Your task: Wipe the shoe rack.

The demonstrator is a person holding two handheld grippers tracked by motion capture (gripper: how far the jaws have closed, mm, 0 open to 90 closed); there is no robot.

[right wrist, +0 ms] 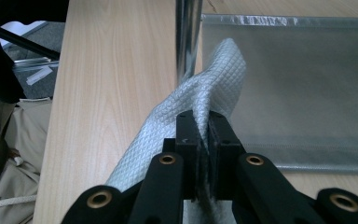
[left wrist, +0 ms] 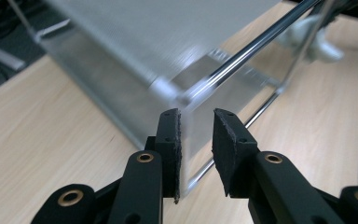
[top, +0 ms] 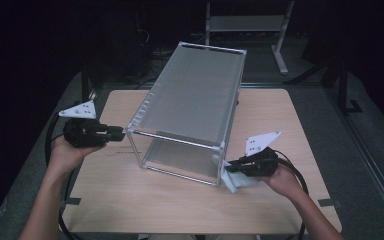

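Black jaws of the right gripper (right wrist: 204, 122) are pinched tight on a fold of white quilted cloth (right wrist: 205, 93), which bunches up from between the pads against a shiny metal post (right wrist: 188, 32) of the frame. From the high view that right gripper (top: 228, 163) sits at the near right corner of the mesh-walled metal rack (top: 192, 100), the cloth (top: 237, 181) spilling onto the wooden table (top: 145, 200) just below it. Across the table, the left gripper (top: 122, 133) is level with the rack's near left corner; its jaws stand partly apart with nothing pressed between them, the corner joint and chrome top rail (left wrist: 256, 44) lying just beyond the left gripper's (left wrist: 196, 116) tips. Each gripper is held by a hand entering from the near edge.
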